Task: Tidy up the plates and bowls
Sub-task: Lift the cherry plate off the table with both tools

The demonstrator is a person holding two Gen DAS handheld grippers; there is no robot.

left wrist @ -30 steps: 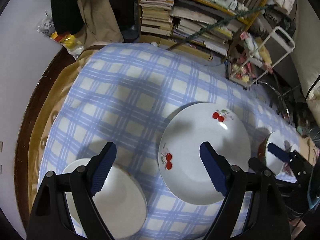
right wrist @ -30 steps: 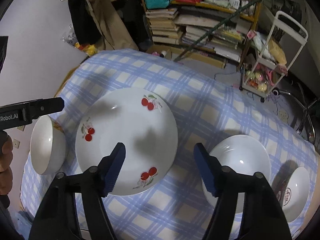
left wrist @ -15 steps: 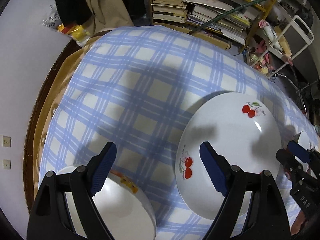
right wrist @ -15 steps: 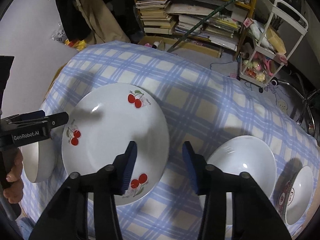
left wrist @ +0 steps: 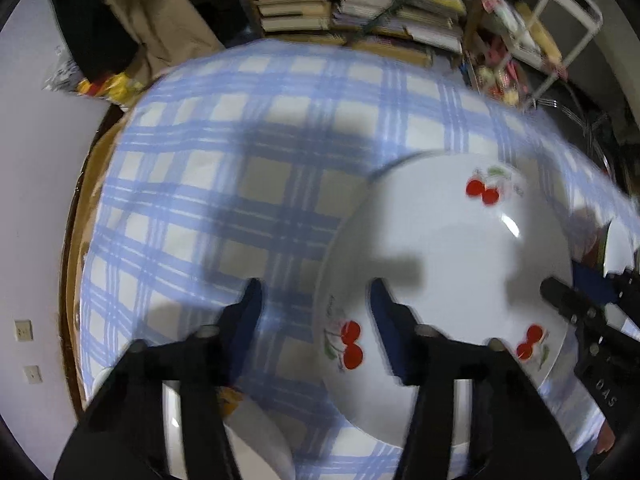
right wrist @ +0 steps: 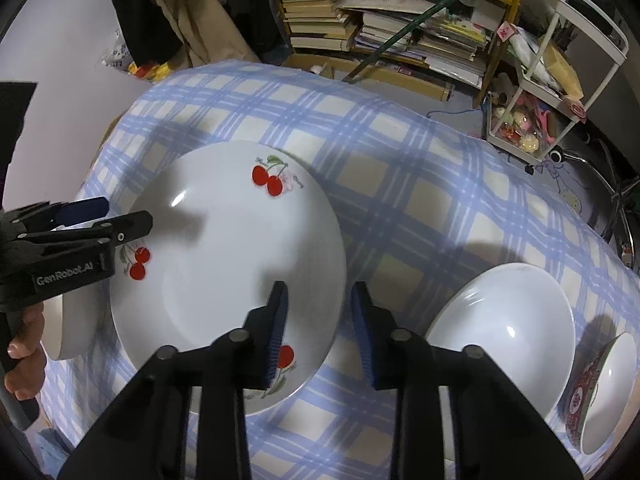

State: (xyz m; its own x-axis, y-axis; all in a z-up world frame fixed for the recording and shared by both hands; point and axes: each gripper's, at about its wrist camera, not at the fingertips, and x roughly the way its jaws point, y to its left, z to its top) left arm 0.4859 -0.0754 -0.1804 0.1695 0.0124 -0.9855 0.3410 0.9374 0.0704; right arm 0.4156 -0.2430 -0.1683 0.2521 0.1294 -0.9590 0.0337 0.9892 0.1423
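A large white plate with red cherries (right wrist: 224,264) lies on the blue checked tablecloth (right wrist: 400,184); it also shows in the left wrist view (left wrist: 448,264). My right gripper (right wrist: 320,316) is part closed, its jaws astride the plate's right rim. My left gripper (left wrist: 316,312) is part closed with its jaws astride the plate's left rim; it shows in the right wrist view (right wrist: 92,216). A plain white bowl (right wrist: 508,328) and a red-patterned bowl (right wrist: 600,392) sit to the right. Another white bowl (left wrist: 240,432) sits at the table's near left.
The round table's brown edge (left wrist: 72,240) shows at the left beside a white wall. Behind the table are shelves of stacked books (right wrist: 320,12) and a white wire cart (right wrist: 560,80) with small items.
Both grippers have narrowed their jaws and come in on opposite rims of the cherry plate. The left view has shifted right, so the near-left bowl has slid to the frame's bottom.
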